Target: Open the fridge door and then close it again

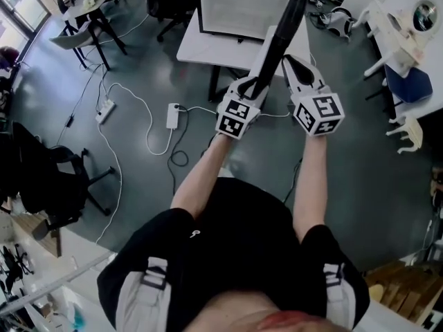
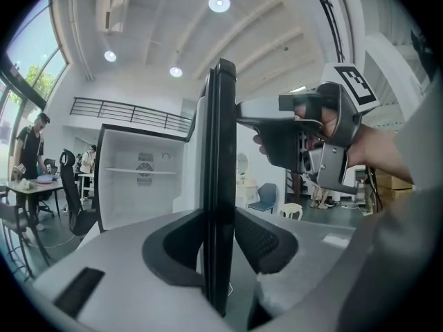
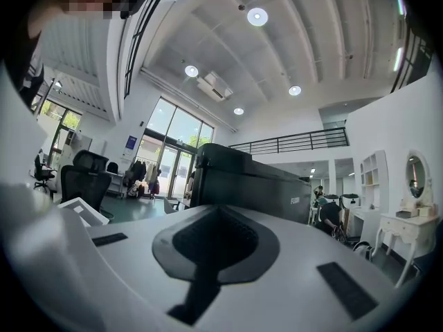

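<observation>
From the head view, the open fridge door [image 1: 287,19] stands edge-on, with the left gripper [image 1: 261,81] at the door's edge and the right gripper [image 1: 291,64] just right of the door. In the left gripper view its 2 jaws are spread, the door edge [image 2: 220,151] between them. In the right gripper view the jaws are pressed together and empty.

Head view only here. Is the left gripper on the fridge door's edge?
Observer: The door's edge stands between the left gripper's jaws, which are apart, not clamped.
Operator: And the right one?
Observer: The right gripper is shut, nothing in it.
Operator: Anything inside the fridge?
Observer: The fridge's white inside shows one shelf, which looks bare.
</observation>
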`<move>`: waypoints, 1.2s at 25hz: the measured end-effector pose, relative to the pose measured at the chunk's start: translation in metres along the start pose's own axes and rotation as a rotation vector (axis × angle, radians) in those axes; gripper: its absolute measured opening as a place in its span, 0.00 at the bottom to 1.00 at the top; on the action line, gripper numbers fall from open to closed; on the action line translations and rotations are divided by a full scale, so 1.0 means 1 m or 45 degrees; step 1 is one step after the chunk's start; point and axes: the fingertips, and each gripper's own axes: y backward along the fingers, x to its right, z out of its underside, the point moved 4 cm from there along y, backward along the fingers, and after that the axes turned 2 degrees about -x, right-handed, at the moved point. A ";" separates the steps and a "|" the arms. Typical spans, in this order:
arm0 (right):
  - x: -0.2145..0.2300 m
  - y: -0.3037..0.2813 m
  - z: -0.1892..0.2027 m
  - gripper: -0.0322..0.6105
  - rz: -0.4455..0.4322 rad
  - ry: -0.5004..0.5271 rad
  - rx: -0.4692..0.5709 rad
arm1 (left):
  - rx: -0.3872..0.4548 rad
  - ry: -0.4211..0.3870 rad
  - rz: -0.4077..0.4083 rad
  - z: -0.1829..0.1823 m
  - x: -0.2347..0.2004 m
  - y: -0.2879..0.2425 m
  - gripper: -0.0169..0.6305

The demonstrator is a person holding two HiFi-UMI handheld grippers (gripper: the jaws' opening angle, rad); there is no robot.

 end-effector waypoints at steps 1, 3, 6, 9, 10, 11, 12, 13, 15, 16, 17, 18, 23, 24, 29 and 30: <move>-0.004 -0.007 -0.001 0.04 -0.011 0.002 0.001 | 0.000 -0.002 -0.001 0.000 -0.007 0.003 0.23; -0.012 -0.021 -0.003 0.04 -0.036 0.012 0.002 | 0.005 0.008 -0.003 0.001 -0.024 0.008 0.23; -0.023 -0.043 -0.003 0.04 -0.077 -0.004 0.021 | 0.021 0.040 -0.032 0.001 -0.047 0.017 0.22; -0.034 -0.068 -0.004 0.04 -0.110 -0.042 0.061 | 0.032 0.056 -0.055 0.000 -0.073 0.024 0.22; -0.038 -0.077 -0.004 0.04 -0.119 -0.044 0.072 | 0.035 0.057 -0.055 0.001 -0.084 0.026 0.22; -0.042 -0.089 -0.005 0.04 -0.126 -0.035 0.081 | 0.040 0.054 -0.052 0.001 -0.096 0.028 0.22; -0.046 -0.101 -0.006 0.04 -0.130 -0.017 0.088 | 0.045 0.049 -0.046 0.001 -0.110 0.029 0.22; -0.050 -0.114 -0.007 0.04 -0.131 0.007 0.092 | 0.052 0.046 -0.036 -0.001 -0.125 0.031 0.22; -0.056 -0.142 -0.007 0.04 -0.128 0.060 0.092 | 0.066 0.042 -0.014 -0.003 -0.154 0.031 0.22; -0.060 -0.156 -0.007 0.04 -0.124 0.076 0.090 | 0.069 0.039 -0.007 -0.002 -0.168 0.030 0.22; -0.064 -0.170 -0.007 0.04 -0.121 0.083 0.086 | 0.069 0.037 -0.004 -0.002 -0.182 0.029 0.22; -0.068 -0.183 -0.007 0.04 -0.120 0.085 0.081 | 0.064 0.035 -0.005 -0.002 -0.196 0.027 0.22; -0.062 -0.250 -0.010 0.04 -0.080 0.086 0.063 | 0.017 0.008 -0.017 -0.011 -0.262 0.001 0.23; -0.060 -0.263 -0.011 0.04 -0.063 0.081 0.056 | 0.015 0.013 -0.016 -0.012 -0.275 -0.003 0.24; -0.055 -0.320 -0.009 0.04 -0.014 0.071 0.059 | 0.013 0.030 -0.004 -0.017 -0.333 -0.023 0.27; -0.052 -0.331 -0.009 0.04 -0.003 0.071 0.063 | 0.016 0.030 0.006 -0.019 -0.345 -0.028 0.27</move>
